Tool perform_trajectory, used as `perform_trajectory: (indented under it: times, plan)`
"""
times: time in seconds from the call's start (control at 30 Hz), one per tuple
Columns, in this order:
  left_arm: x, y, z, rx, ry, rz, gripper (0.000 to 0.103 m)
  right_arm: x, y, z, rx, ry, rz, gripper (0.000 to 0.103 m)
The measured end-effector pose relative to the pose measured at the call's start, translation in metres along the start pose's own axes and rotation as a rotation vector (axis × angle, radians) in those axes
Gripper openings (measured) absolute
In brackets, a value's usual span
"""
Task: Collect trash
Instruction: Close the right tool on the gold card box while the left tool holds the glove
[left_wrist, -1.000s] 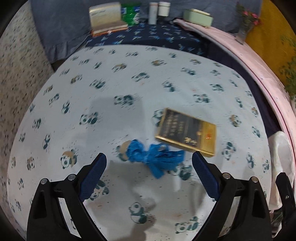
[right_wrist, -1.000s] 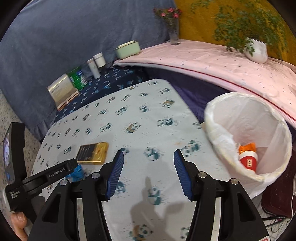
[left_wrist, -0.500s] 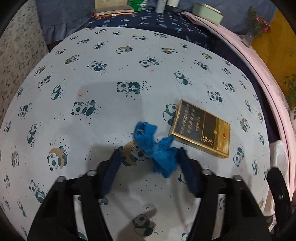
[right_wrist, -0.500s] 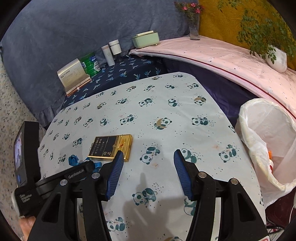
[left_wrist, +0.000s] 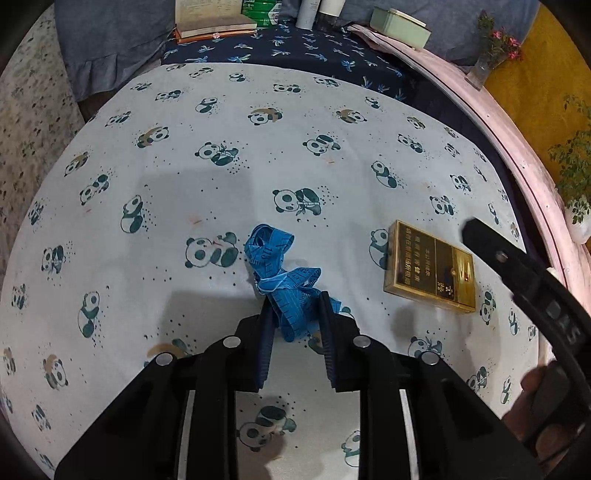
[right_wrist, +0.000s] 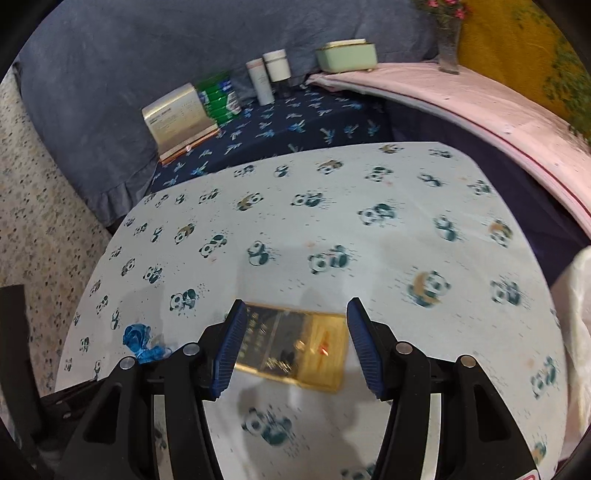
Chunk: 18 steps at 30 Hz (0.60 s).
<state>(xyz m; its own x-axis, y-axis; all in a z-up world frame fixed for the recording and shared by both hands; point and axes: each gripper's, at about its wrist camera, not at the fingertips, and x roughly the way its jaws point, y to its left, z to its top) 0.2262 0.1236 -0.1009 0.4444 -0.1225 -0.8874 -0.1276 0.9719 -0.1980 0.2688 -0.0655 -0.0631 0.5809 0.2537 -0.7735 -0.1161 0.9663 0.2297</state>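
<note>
A crumpled blue measuring tape (left_wrist: 282, 280) lies on the panda-print tablecloth (left_wrist: 221, 177). My left gripper (left_wrist: 295, 310) is shut on its near end. The tape also shows in the right wrist view (right_wrist: 138, 341), at the lower left. A gold and black flat box (left_wrist: 430, 267) lies to the right of the tape. In the right wrist view my right gripper (right_wrist: 295, 325) is open, low over the same box (right_wrist: 295, 347), which lies between the two fingers. The right gripper's body shows in the left wrist view (left_wrist: 517, 266), at the right.
A white bin bag (right_wrist: 576, 332) shows at the right table edge. At the back stand a book (right_wrist: 177, 118), a green pack (right_wrist: 219, 98), two white bottles (right_wrist: 267, 74) and a pale green box (right_wrist: 347, 55). A pink-covered surface (right_wrist: 480, 107) runs along the right.
My left gripper has moved forward and shut on the blue tape. My right gripper has swung left from the bin bag and now hangs open over the gold box.
</note>
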Motion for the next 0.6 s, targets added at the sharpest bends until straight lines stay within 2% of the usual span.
perform_trajectory:
  times: [0.2,0.4,0.47,0.6]
  plan:
    - [0.001,0.0,0.0,0.011,0.003,-0.004,0.023,0.038,0.012,0.004,-0.027,0.096,0.031,0.055]
    - [-0.001,-0.003,-0.007,0.019,0.009,-0.017,0.023,0.025,0.014,-0.013,-0.08,0.121,0.06,0.052]
    - [-0.003,-0.006,-0.013,0.025,0.013,-0.024,0.023,0.018,0.014,-0.02,-0.101,0.122,0.045,0.052]
    - [-0.007,-0.016,-0.02,0.033,0.021,-0.051,0.023,0.008,0.008,-0.015,-0.098,0.105,0.038,0.052]
